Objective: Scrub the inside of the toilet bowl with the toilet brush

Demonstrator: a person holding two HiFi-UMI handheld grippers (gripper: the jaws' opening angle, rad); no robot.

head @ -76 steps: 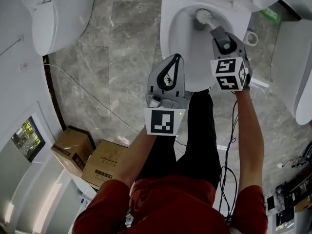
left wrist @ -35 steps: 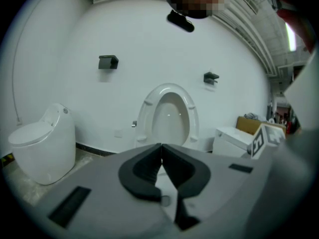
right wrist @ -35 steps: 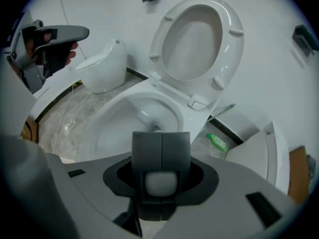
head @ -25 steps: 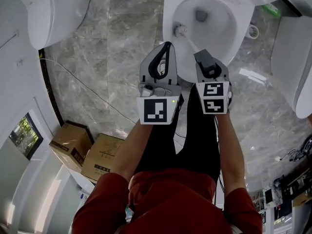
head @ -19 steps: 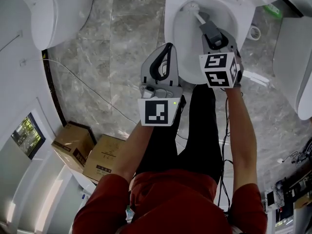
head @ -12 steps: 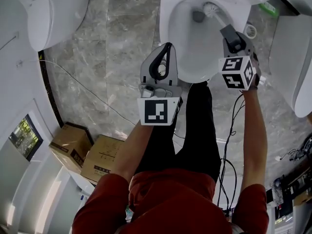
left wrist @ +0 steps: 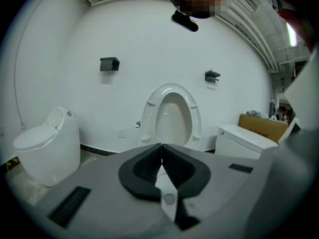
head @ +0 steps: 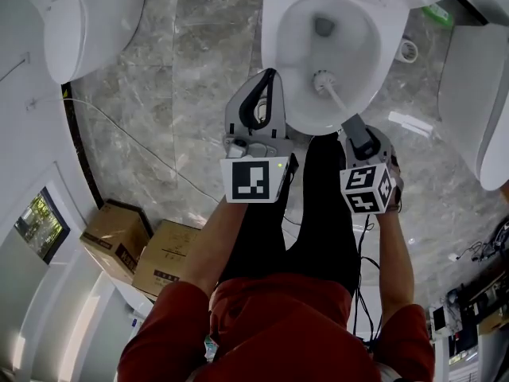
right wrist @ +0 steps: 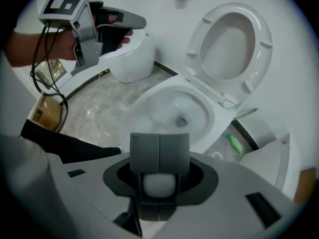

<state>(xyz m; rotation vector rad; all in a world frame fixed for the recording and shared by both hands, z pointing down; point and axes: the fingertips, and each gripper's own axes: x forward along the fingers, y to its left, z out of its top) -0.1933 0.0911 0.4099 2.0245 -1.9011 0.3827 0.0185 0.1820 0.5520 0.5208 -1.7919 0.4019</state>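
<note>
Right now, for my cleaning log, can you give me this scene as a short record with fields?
bowl: open, seat raised
brush: head inside the bowl, near the front wall
right gripper: fingers shut on the brush handle, pointing steeply down
left gripper: shut, empty, outside the bowl
bottle: green, lying beside the toilet
</note>
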